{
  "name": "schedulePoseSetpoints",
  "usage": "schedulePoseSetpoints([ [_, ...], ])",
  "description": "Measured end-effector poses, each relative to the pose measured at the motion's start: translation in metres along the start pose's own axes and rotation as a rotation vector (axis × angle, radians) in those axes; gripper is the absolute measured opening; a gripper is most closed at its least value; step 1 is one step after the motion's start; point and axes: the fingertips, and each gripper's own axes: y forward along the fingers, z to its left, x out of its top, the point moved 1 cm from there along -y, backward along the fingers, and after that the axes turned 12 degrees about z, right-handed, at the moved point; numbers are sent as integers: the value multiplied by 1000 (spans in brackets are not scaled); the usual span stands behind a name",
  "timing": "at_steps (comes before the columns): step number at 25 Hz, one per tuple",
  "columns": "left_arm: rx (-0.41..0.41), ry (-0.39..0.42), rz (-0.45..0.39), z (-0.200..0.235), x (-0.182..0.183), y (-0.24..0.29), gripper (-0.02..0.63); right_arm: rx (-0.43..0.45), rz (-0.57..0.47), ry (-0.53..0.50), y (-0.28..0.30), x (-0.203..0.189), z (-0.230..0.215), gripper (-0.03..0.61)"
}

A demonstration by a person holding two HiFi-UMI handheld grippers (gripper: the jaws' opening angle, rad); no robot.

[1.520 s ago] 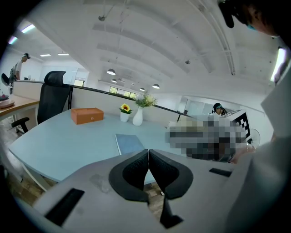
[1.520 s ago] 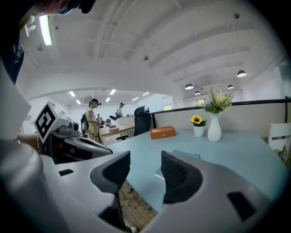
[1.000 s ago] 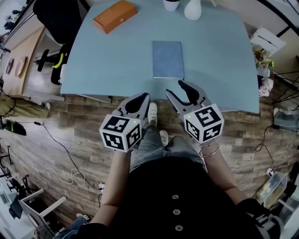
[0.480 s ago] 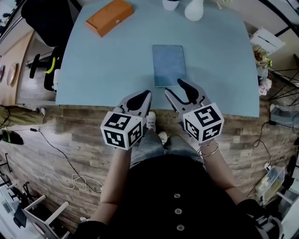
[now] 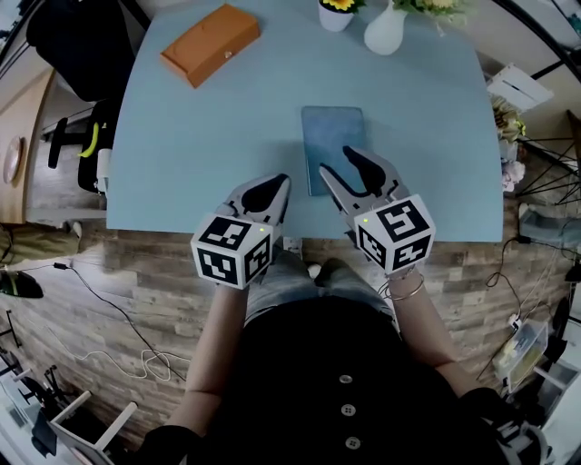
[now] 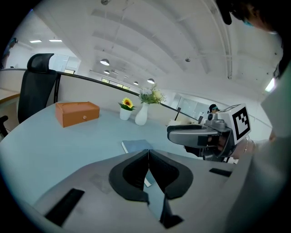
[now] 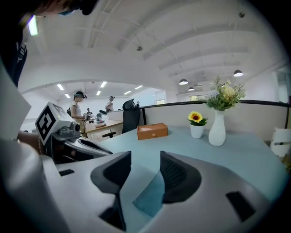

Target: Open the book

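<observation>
Both grippers had advanced from the table's near edge since the earlier frames. The right gripper (image 5: pixel 339 164) now stood over the near end of the book (image 5: pixel 334 127), where before it had been short of it. Its jaws were apart by a moderate gap and clamped nothing. In the right gripper view the book's near corner showed low in that gap; contact with the cover could not be confirmed.

The left gripper (image 5: pixel 278 183) had its jaws closed together, tip against tip, with nothing between them. It was positioned just left of the book, its tips over the near margin of the table (image 5: pixel 200 136).

The book, blue-grey, lay closed and flat, set near the front edge and right of the table's centre.

At the far left corner lay an orange box (image 5: pixel 211 43), well apart from the book. At the far edge stood a white vase (image 5: pixel 385 32) with a sunflower pot (image 5: pixel 334 11) just beside it. A black chair (image 5: pixel 68 45) was beyond the table's left side.
</observation>
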Motion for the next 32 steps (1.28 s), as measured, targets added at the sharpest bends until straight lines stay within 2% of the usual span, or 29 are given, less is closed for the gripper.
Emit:
schedulePoseSetpoints([
  [8, -37, 10, 9, 18, 5, 6, 12, -23, 42, -14, 22, 3, -3, 167],
  [13, -84, 6, 17, 23, -4, 11, 12, -41, 82, 0, 34, -8, -1, 164],
  [20, -136, 13, 71, 22, -20, 24, 12, -60, 157, -21, 42, -27, 3, 163],
  [32, -163, -61, 96, 22, -50, 31, 12, -36, 288, -107, 57, -68, 20, 150],
])
